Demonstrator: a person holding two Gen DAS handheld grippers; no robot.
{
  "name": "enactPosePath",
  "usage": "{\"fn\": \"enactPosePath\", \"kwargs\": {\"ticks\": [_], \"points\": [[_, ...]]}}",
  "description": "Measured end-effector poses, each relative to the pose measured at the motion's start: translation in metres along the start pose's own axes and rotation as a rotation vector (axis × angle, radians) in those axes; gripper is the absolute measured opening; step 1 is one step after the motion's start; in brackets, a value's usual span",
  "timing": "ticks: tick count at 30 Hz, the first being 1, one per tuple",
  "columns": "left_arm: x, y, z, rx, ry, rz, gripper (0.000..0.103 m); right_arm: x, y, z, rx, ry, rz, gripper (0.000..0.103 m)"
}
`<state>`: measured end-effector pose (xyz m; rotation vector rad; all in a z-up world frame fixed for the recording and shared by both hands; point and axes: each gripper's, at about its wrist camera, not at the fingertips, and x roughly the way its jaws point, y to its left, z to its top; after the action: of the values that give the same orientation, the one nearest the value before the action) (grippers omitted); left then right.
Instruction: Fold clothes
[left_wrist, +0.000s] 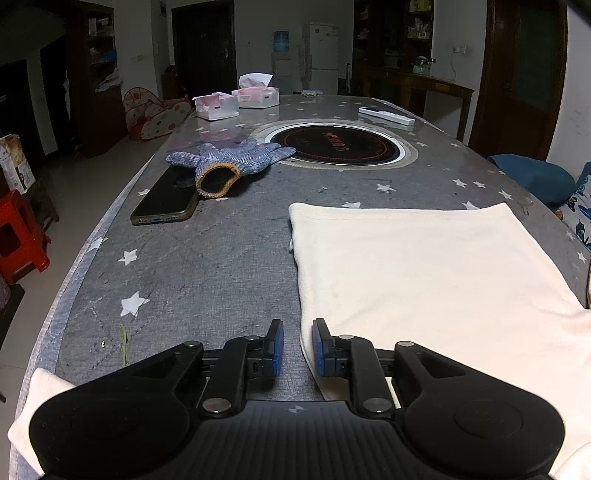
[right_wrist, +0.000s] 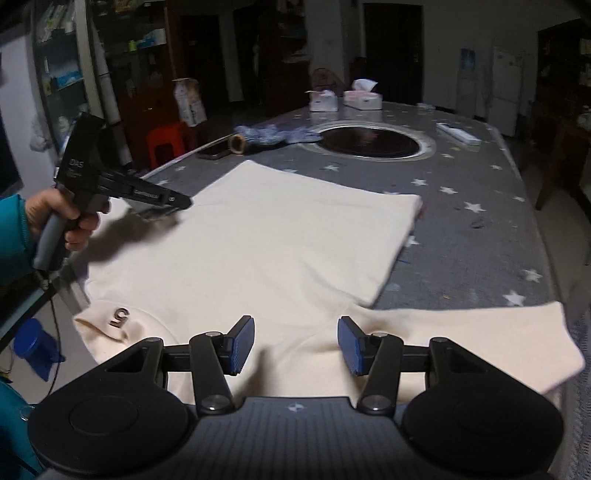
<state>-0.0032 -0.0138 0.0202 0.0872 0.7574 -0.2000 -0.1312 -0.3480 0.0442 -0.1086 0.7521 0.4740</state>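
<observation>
A cream shirt (left_wrist: 424, 277) lies flat on the grey star-patterned table (left_wrist: 207, 266), its body folded into a rectangle. My left gripper (left_wrist: 298, 345) hovers low over the shirt's left edge. Its blue pads stand a little apart, and the edge lies on the table below the gap, not pinched. In the right wrist view the shirt (right_wrist: 277, 240) fills the middle, with a sleeve (right_wrist: 480, 332) spread to the right and a neck label (right_wrist: 120, 318) at the near left. My right gripper (right_wrist: 296, 345) is open above the shirt's near part with nothing between its pads. A hand holds the left gripper (right_wrist: 173, 208) at the shirt's left side.
A phone (left_wrist: 166, 199) and a blue knit glove (left_wrist: 229, 162) lie beyond the shirt on the left. Behind them are a round inset hob (left_wrist: 336, 144), two tissue boxes (left_wrist: 255, 96) and a white remote (left_wrist: 386, 115). A red stool (left_wrist: 18, 236) stands off the table's left edge.
</observation>
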Motion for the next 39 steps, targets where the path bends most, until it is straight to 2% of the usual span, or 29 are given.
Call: {"fn": "enactPosePath", "kwargs": {"ticks": [5, 9, 14, 15, 19, 22, 25, 26, 29, 34, 39], "points": [[-0.006, -0.006, 0.005, 0.009, -0.004, 0.005, 0.02, -0.008, -0.036, -0.02, 0.124, 0.036, -0.078, 0.05], [-0.013, -0.021, 0.015, 0.047, -0.035, -0.023, 0.02, -0.024, -0.067, -0.027, 0.203, 0.001, -0.163, 0.05], [-0.009, -0.044, 0.021, 0.103, -0.037, -0.077, 0.02, -0.026, -0.117, -0.031, 0.295, -0.039, -0.331, 0.048], [-0.008, -0.049, 0.021, 0.113, -0.033, -0.086, 0.02, -0.024, -0.128, -0.033, 0.327, -0.042, -0.355, 0.044], [-0.004, -0.061, 0.02, 0.126, -0.015, -0.116, 0.02, -0.021, -0.163, -0.042, 0.443, -0.055, -0.398, 0.041], [-0.002, -0.069, 0.019, 0.133, -0.01, -0.138, 0.02, -0.02, -0.179, -0.048, 0.504, -0.079, -0.389, 0.036], [0.001, -0.078, 0.019, 0.147, -0.002, -0.147, 0.02, -0.019, -0.186, -0.051, 0.543, -0.105, -0.374, 0.026], [0.002, -0.081, 0.018, 0.152, 0.002, -0.149, 0.02, -0.018, -0.187, -0.052, 0.549, -0.115, -0.375, 0.017], [0.006, -0.089, 0.016, 0.169, 0.01, -0.141, 0.02, -0.021, -0.185, -0.054, 0.545, -0.137, -0.399, 0.005], [0.01, -0.092, 0.011, 0.185, 0.012, -0.124, 0.025, -0.045, -0.175, -0.059, 0.52, -0.195, -0.493, 0.004], [0.011, -0.092, 0.012, 0.183, 0.009, -0.114, 0.029, -0.05, -0.175, -0.073, 0.537, -0.167, -0.53, 0.004]]}}
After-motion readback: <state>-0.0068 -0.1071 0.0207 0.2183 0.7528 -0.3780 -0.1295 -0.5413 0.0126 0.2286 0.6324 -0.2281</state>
